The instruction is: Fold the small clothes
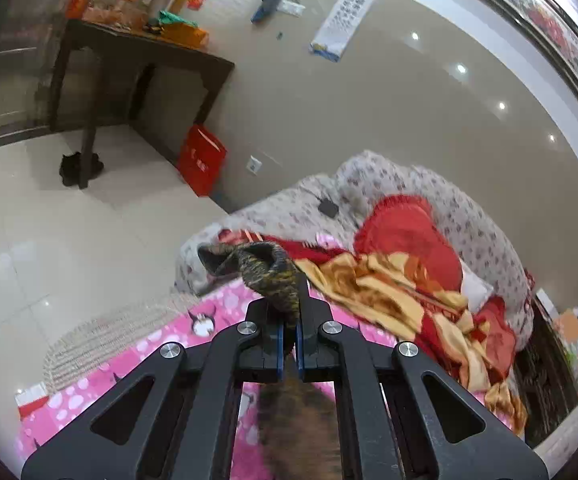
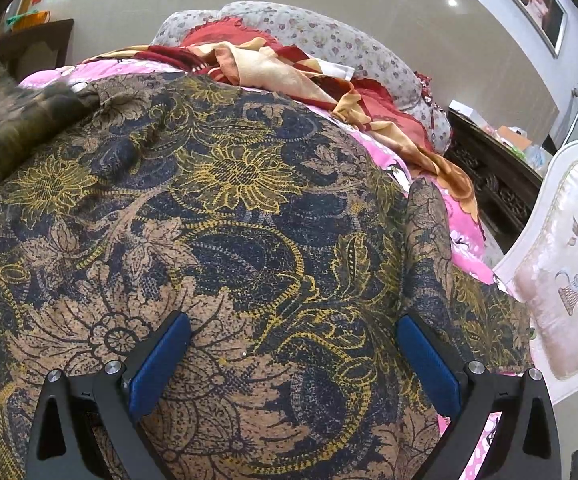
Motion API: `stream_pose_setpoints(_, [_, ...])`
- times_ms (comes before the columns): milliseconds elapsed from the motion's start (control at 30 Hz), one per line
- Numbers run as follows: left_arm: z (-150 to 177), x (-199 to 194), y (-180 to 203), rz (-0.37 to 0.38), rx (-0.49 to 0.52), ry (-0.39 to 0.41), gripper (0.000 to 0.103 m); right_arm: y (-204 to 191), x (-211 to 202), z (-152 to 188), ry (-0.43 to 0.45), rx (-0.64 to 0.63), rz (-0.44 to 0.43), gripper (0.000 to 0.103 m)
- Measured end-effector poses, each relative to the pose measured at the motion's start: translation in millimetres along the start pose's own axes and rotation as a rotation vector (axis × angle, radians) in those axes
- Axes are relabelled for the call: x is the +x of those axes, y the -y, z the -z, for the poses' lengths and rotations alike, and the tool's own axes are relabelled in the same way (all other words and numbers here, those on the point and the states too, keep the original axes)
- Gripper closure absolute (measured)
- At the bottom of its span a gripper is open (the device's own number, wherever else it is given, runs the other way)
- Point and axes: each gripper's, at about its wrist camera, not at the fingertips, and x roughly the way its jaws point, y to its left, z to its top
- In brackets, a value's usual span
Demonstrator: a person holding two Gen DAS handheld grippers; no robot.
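A brown garment (image 2: 229, 208) with a dark blue and yellow flower print lies spread over the pink bedsheet (image 2: 465, 236). My left gripper (image 1: 288, 320) is shut on a bunched edge of this garment (image 1: 265, 272), held up above the bed with the cloth hanging below the jaws. In the right wrist view the lifted part shows as a blurred fold (image 2: 21, 120) at the upper left. My right gripper (image 2: 293, 364) is open just above the flat cloth, with its blue pads (image 2: 161, 364) wide apart and nothing pinched.
A heap of red and gold blankets (image 1: 401, 280) and a flowered grey quilt (image 1: 429, 184) fill the far side of the bed. A dark wooden table (image 1: 137, 64) and a red bag (image 1: 201, 158) stand on the tiled floor. A white padded headboard (image 2: 569, 292) rises at right.
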Motion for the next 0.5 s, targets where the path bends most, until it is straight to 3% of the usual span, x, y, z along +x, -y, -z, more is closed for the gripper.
stream_pose_setpoints(167, [-11,-5,8,-0.005,0.014,0.040,0.100,0,0,0,0.000,0.000,0.000,0.000])
stream_pose_setpoints(300, [5,3,36,0.088,0.085,-0.008,0.100,0,0,0,0.000,-0.003,0.004,0.000])
stream_pose_setpoints(400, [44,14,71,0.212,0.167,-0.096,0.100,-1,0,0,0.001,-0.007,0.008,0.000])
stream_pose_setpoints(500, [105,29,108,0.303,0.252,-0.215,0.100,-2,0,0,-0.004,-0.016,0.017,0.000])
